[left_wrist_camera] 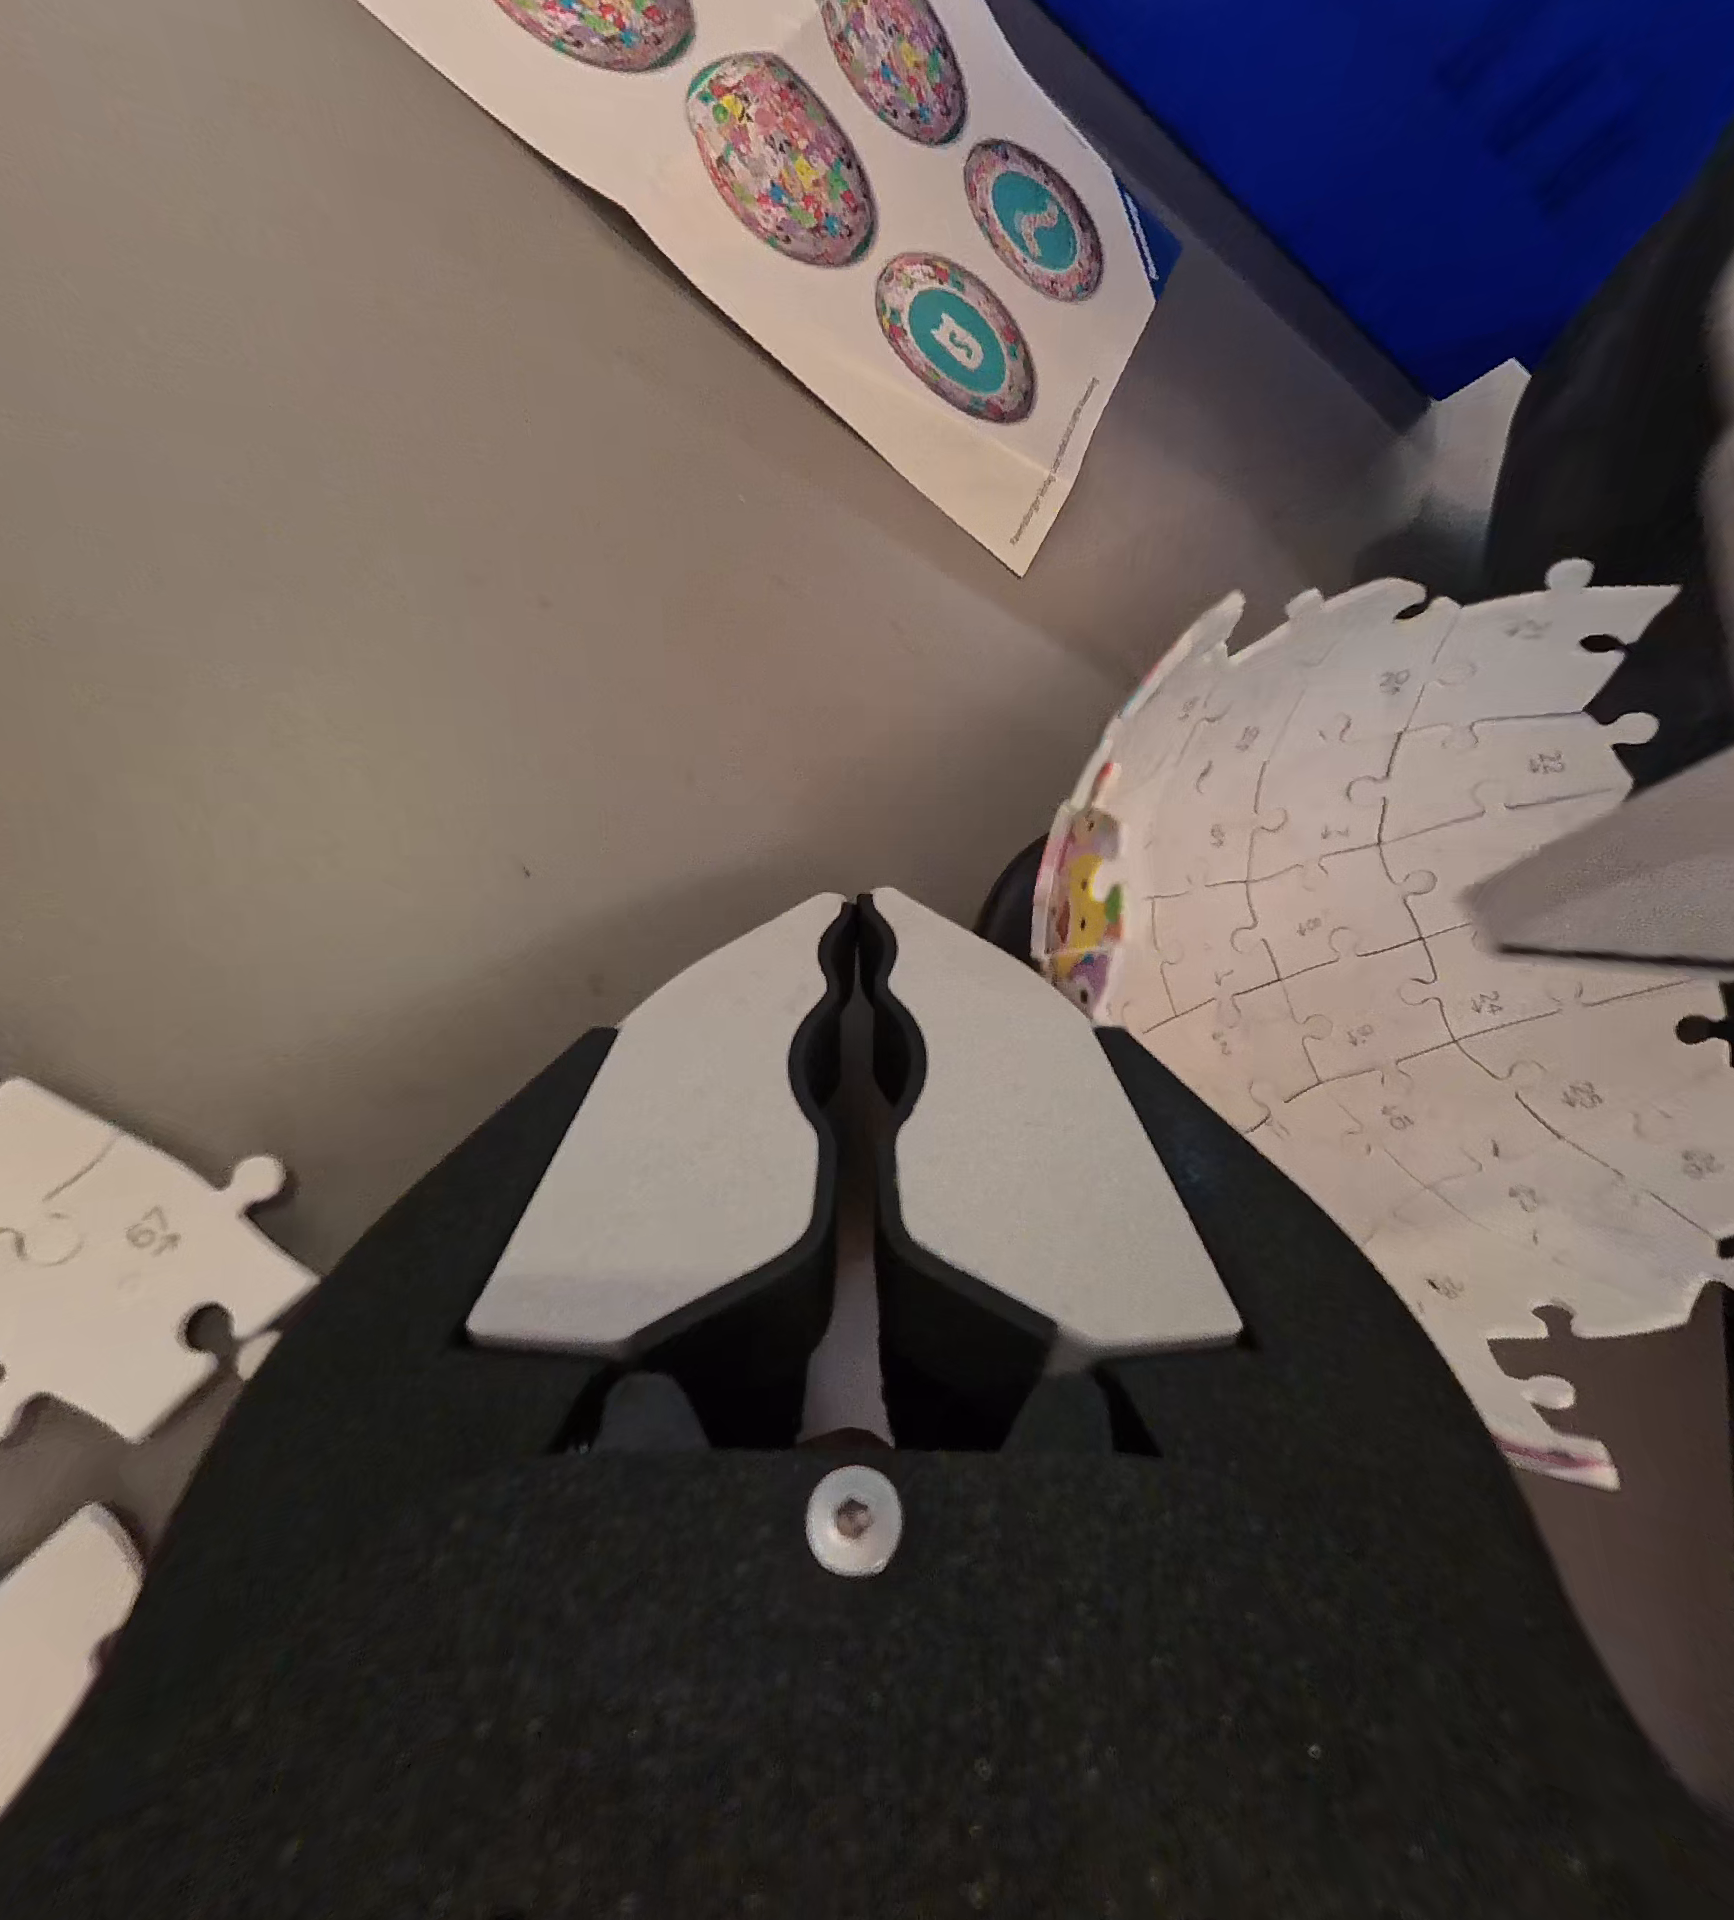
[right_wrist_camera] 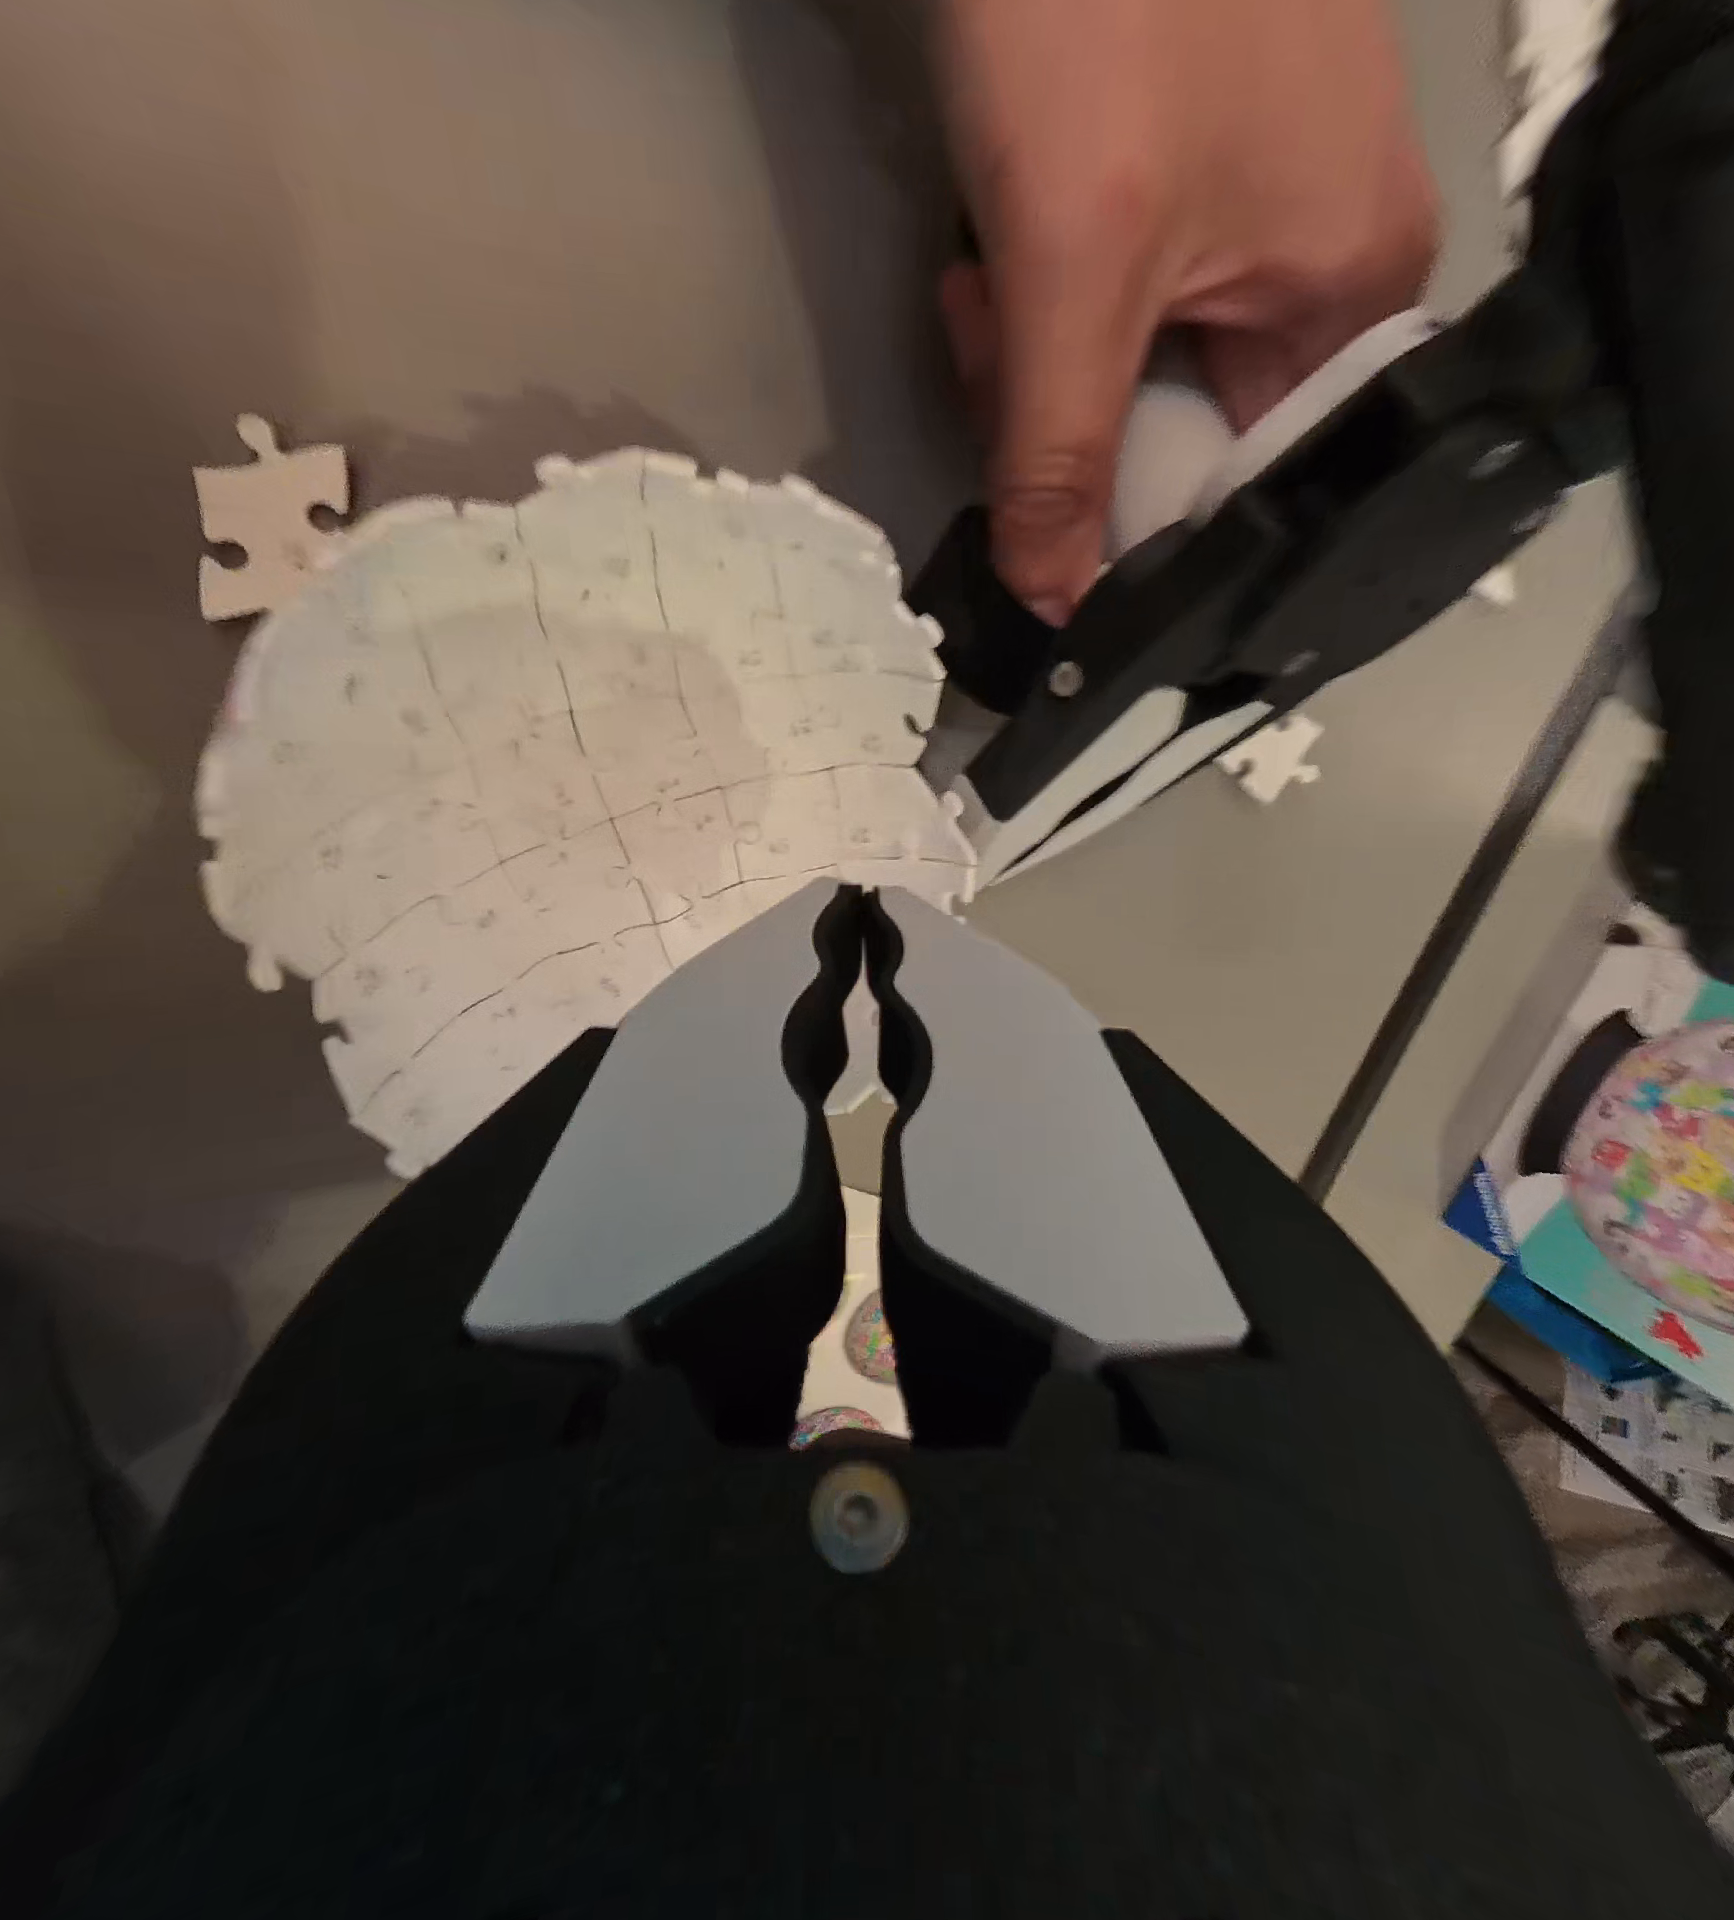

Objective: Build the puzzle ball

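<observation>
— Right claw point(right_wrist_camera: 858, 914) looks pinched on the half-built puzzle ball point(right_wrist_camera: 572, 748) rim; left claw point(left_wrist_camera: 858, 914) pressed together, empty, beside the shell.

— Light, brittle joints; grip the rim gently.

Printed numbers on puzzle shell point(left_wrist_camera: 1362, 935) and loose pieces point(left_wrist_camera: 84, 1278).

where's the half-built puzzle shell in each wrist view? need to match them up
Left wrist view: the half-built puzzle shell sits at the right, white inner side facing the camera, right of the left gripper.
Right wrist view: it fills the centre-left, just beyond the right gripper, whose shut fingers seem to pinch its near edge.
Shared landmark: the grey table under it.
</observation>
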Available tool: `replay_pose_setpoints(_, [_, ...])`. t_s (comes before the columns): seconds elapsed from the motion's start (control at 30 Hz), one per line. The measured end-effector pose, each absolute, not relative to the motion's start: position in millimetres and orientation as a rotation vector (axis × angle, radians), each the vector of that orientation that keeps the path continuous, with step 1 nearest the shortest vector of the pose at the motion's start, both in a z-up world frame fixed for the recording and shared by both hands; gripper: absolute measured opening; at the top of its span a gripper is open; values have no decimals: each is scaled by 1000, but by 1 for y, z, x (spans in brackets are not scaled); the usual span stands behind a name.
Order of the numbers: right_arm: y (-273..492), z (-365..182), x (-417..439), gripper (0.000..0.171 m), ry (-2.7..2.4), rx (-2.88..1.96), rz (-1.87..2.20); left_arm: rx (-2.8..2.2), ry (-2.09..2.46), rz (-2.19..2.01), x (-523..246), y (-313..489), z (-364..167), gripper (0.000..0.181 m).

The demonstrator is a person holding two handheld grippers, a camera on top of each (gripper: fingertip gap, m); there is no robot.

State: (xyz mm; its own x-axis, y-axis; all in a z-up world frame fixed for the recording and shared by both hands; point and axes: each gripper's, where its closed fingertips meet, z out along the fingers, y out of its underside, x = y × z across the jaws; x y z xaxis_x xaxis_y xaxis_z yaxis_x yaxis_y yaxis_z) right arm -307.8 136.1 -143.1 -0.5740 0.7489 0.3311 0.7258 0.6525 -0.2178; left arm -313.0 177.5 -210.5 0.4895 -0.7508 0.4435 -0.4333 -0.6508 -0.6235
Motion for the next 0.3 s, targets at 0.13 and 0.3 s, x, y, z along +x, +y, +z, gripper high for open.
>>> replay_pose_setpoints(0.13, [143,-171,-306,0,-2550,-1250,61,-2321,1048,-995,-306,181,-212,0])
replay_pose_setpoints(0.3, [146,-183,-308,0,-2580,-1250,4,-2329,1123,-991,-302,180,-214,0])
